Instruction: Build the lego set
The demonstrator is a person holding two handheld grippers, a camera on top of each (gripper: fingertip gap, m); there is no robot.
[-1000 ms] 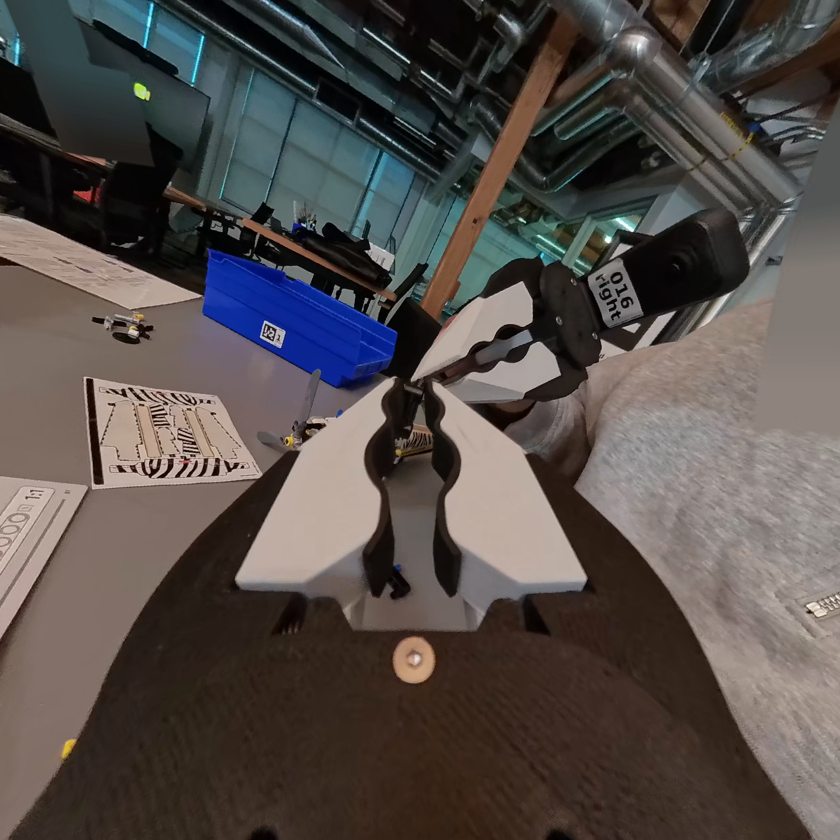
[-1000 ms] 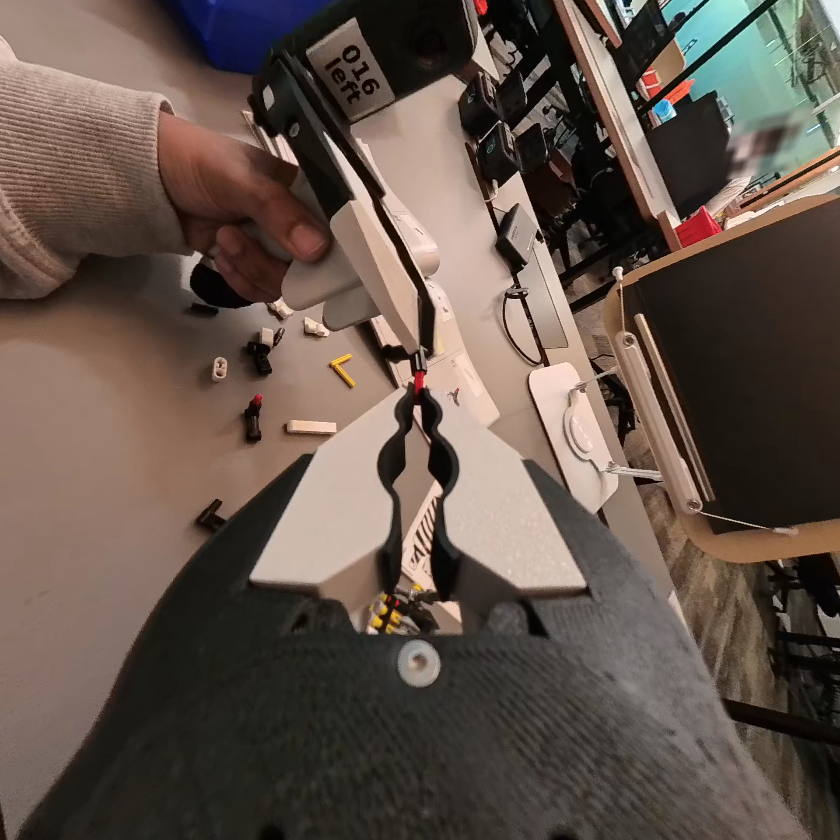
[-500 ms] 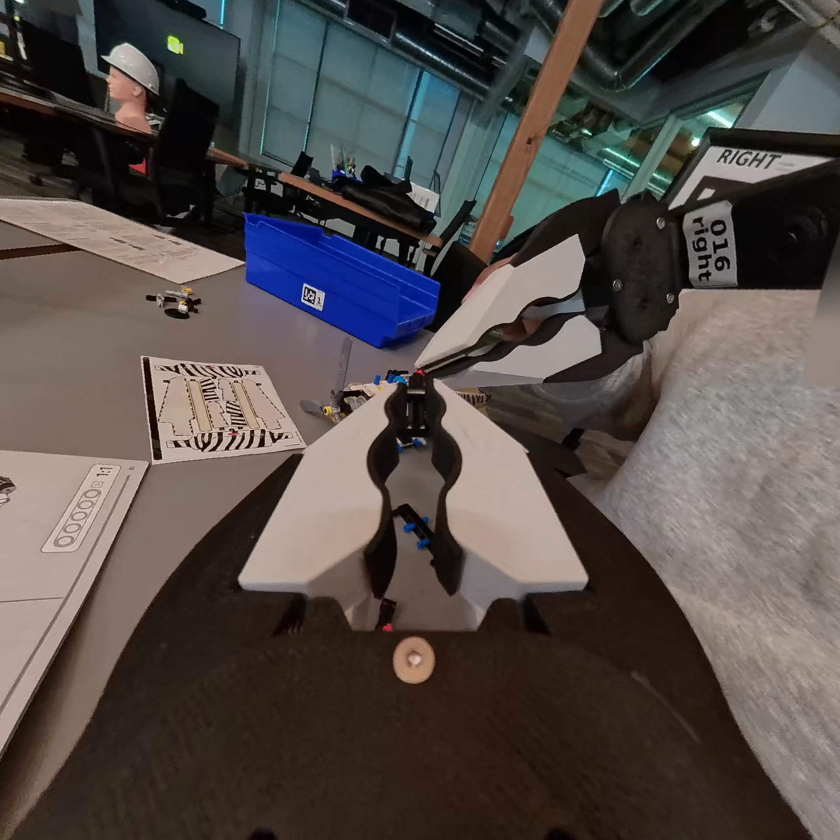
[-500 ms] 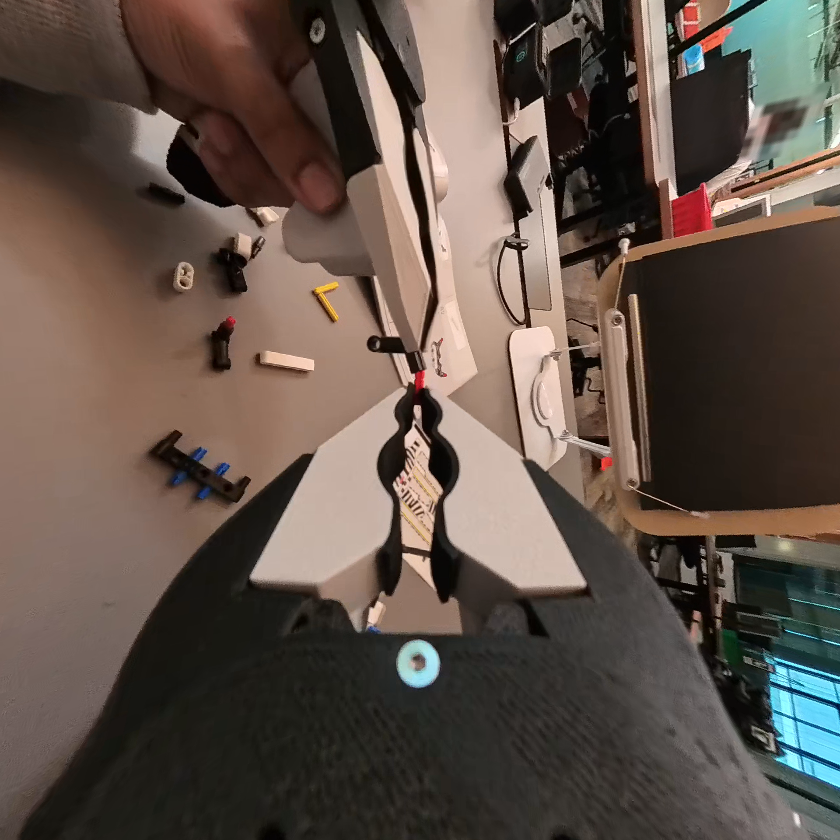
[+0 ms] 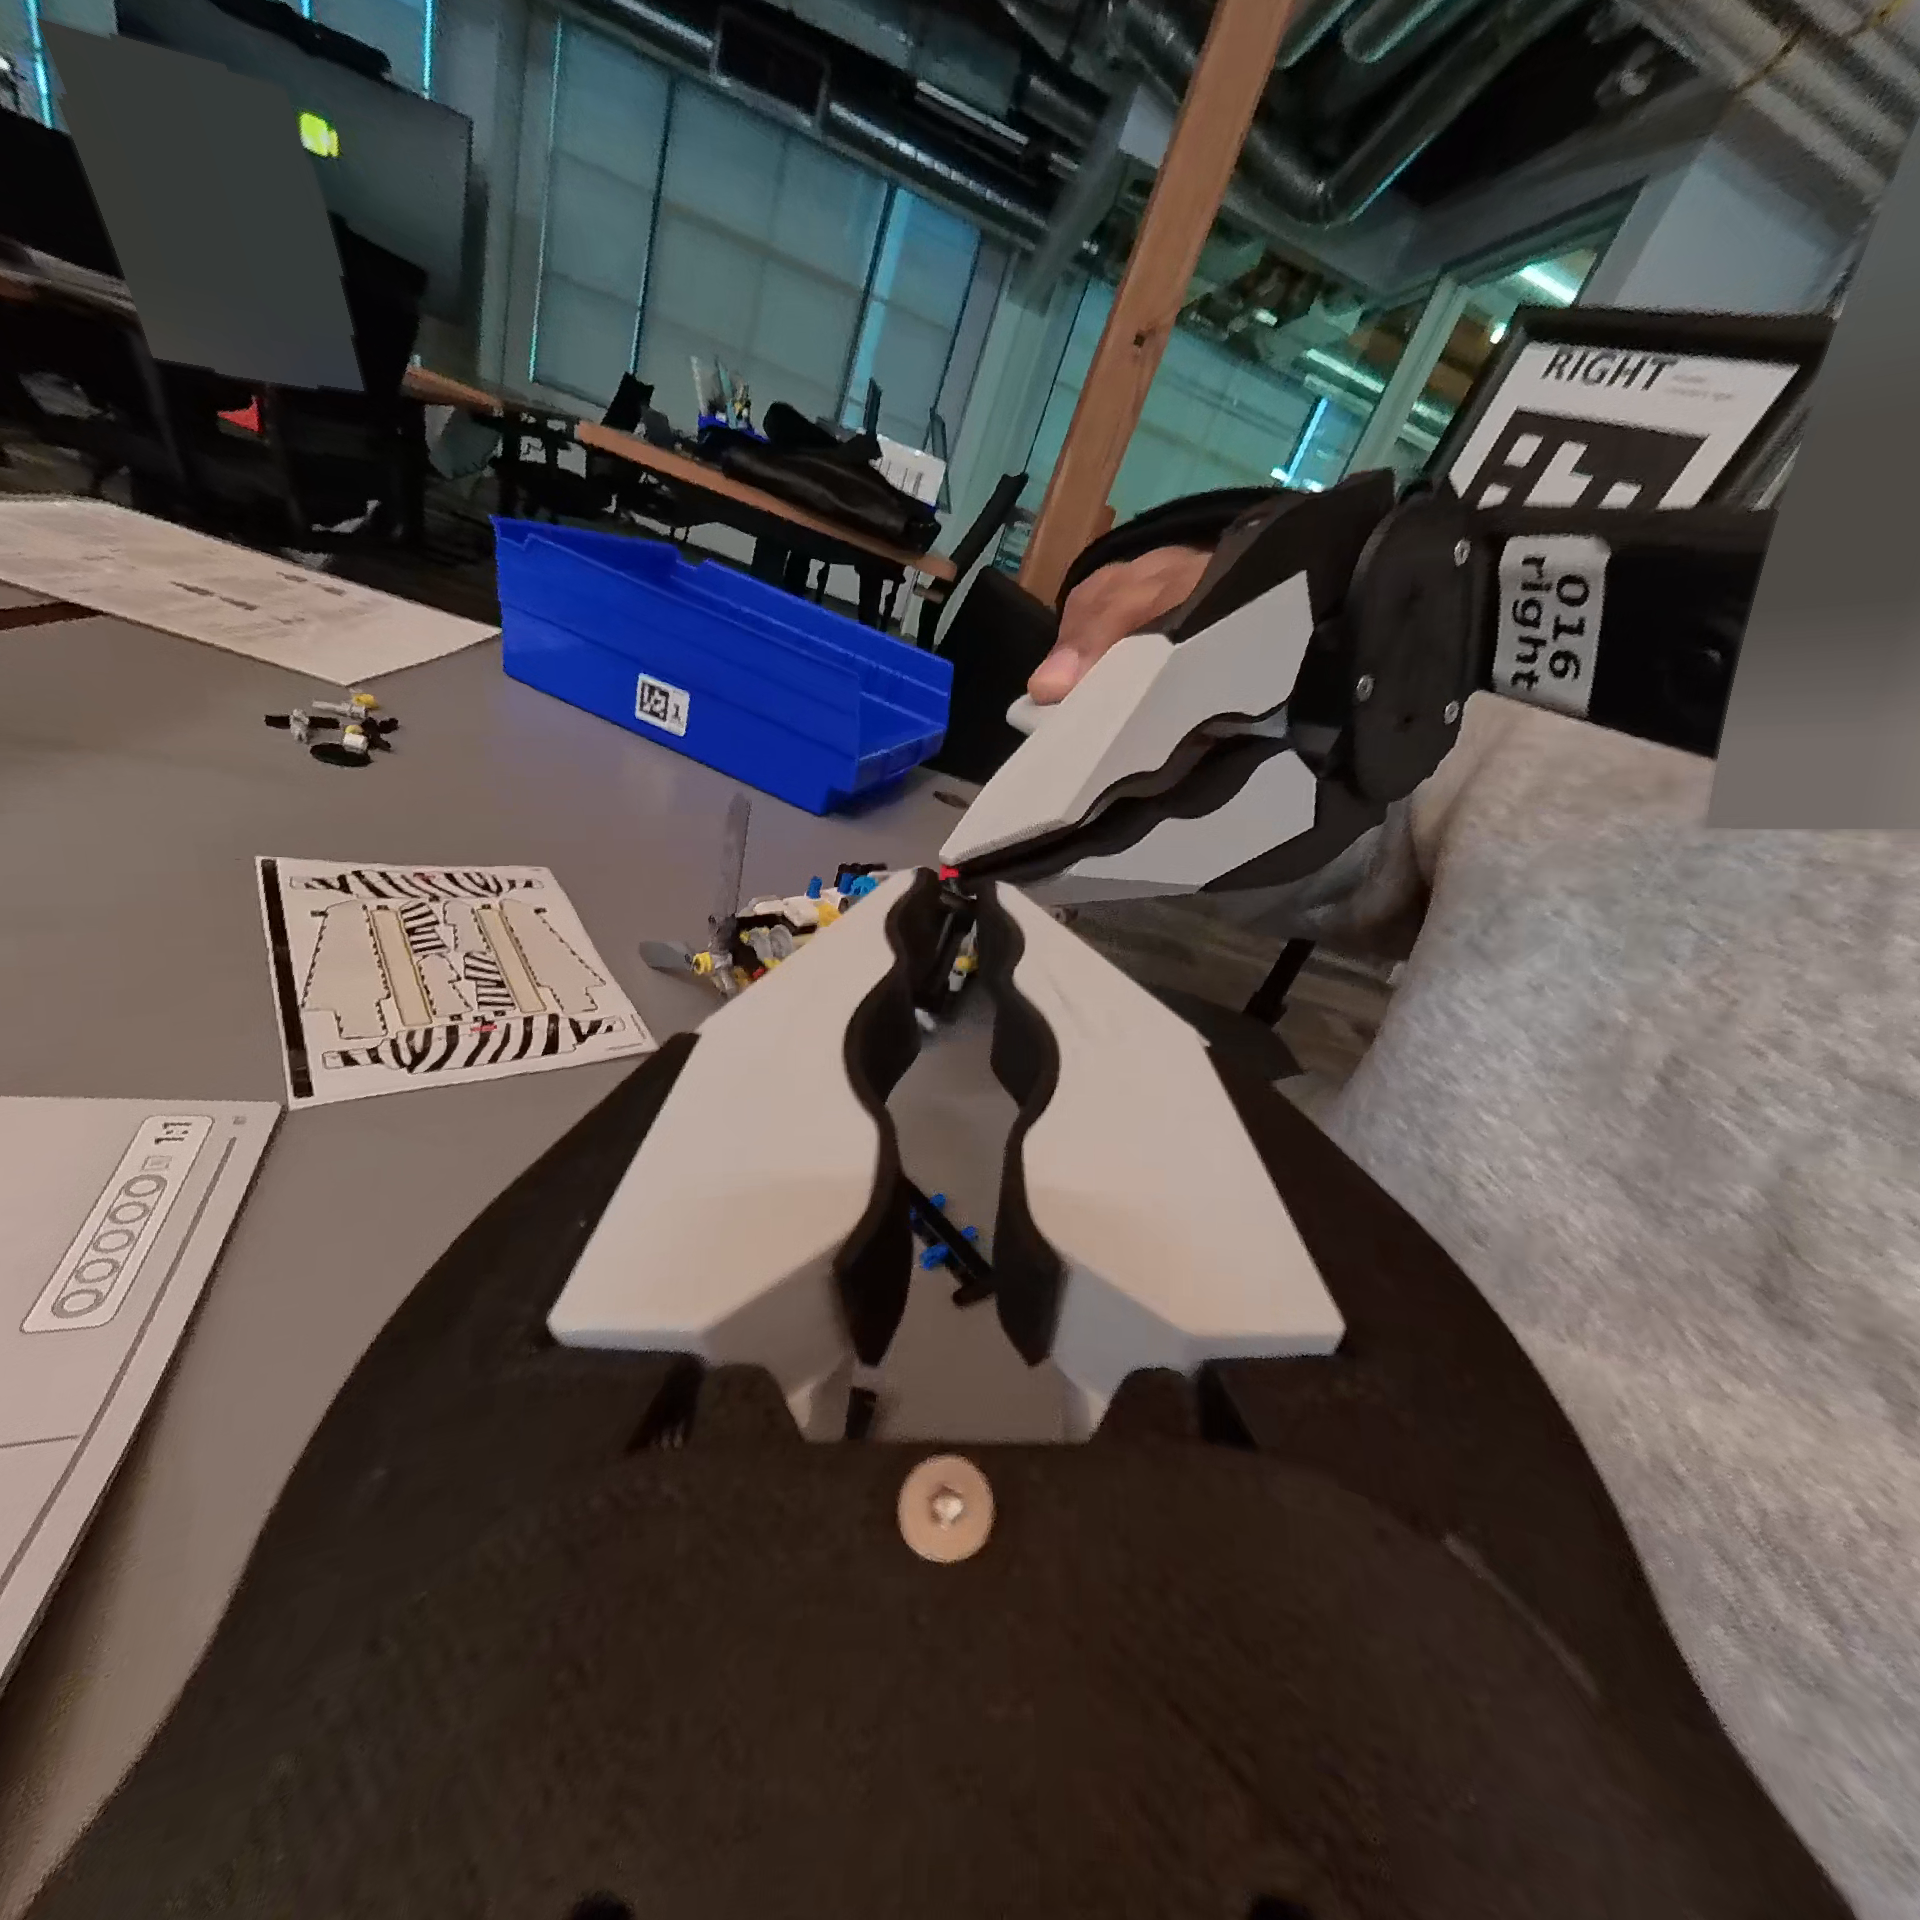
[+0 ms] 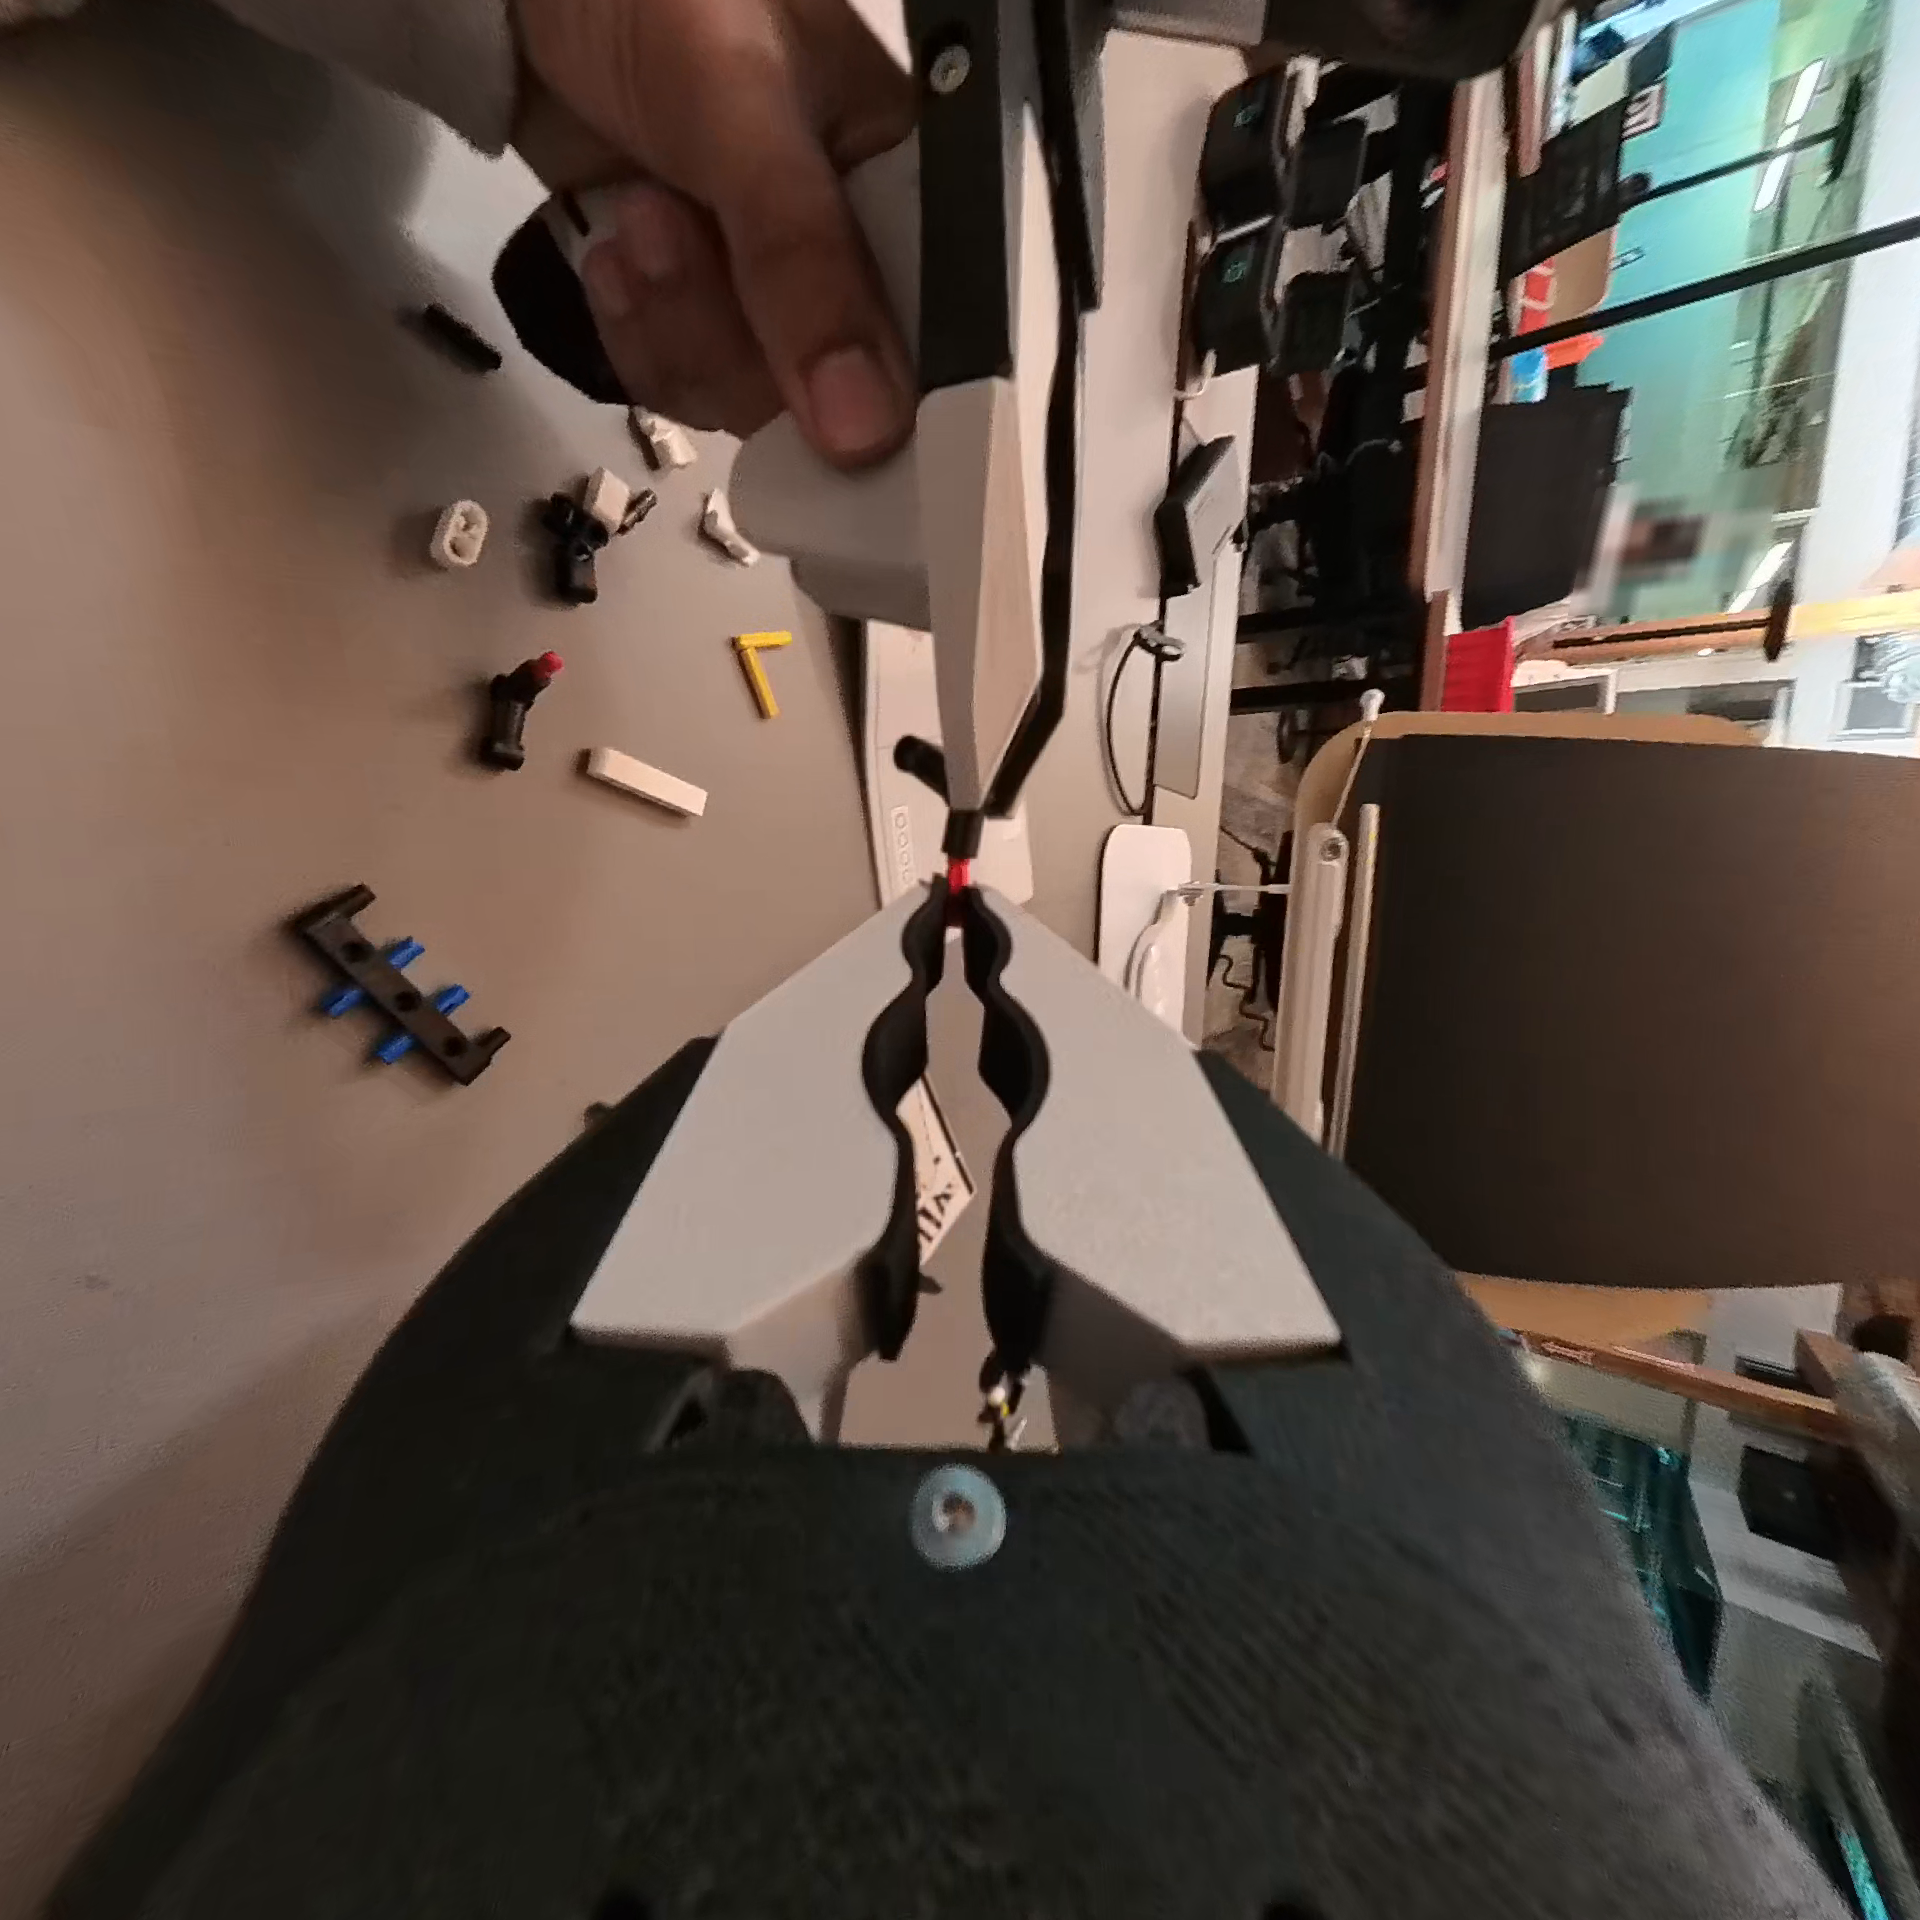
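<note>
Both grippers' fingers (image 6: 940,935) hide most of a red-and-black piece (image 6: 957,850).

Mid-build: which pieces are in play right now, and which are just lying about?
In play:
red pin in right gripper
black connector in left gripper

Lying about:
black beam with blue pins
white beam
yellow angle piece
sticker sheet
blue bin

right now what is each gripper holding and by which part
Right gripper pinches the red pin by its near end; left gripper pinches the black connector on the pin's far end, at its tips.
</note>
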